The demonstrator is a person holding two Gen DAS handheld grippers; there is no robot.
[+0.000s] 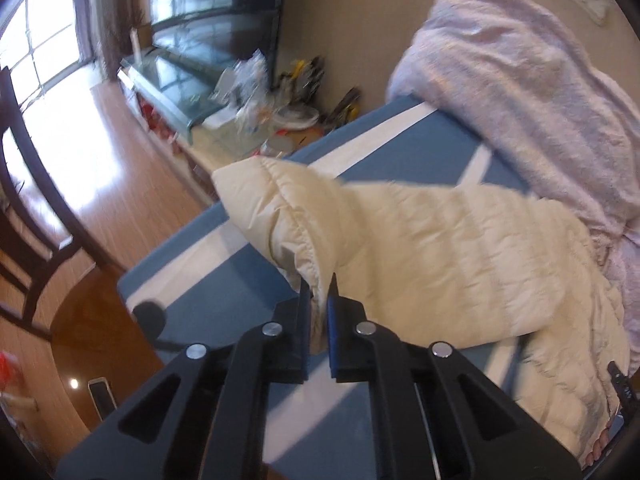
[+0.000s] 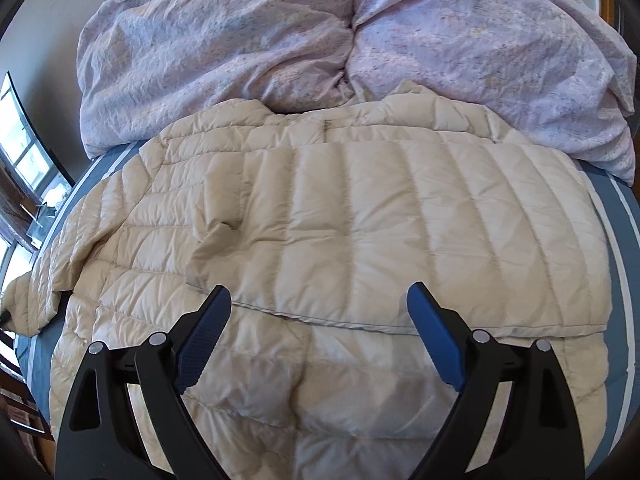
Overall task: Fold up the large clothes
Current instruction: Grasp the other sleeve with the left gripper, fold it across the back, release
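A cream quilted puffer jacket (image 2: 360, 232) lies spread on a blue bed sheet with white stripes (image 2: 624, 216). One side panel is folded over its middle. My right gripper (image 2: 320, 300) is open and empty, hovering just above the folded panel's hem. My left gripper (image 1: 319, 292) is shut on the cuff end of the jacket's sleeve (image 1: 400, 232) and holds it lifted above the sheet (image 1: 224, 280). The sleeve also shows at the far left of the right wrist view (image 2: 28, 296).
A crumpled lilac duvet (image 2: 360, 40) is piled at the bed's far side, touching the jacket's top edge; it also shows in the left wrist view (image 1: 520, 92). Beyond the bed's edge are a wooden floor (image 1: 132, 184), a dark chair (image 1: 28, 216) and a cluttered glass-topped cabinet (image 1: 188, 84).
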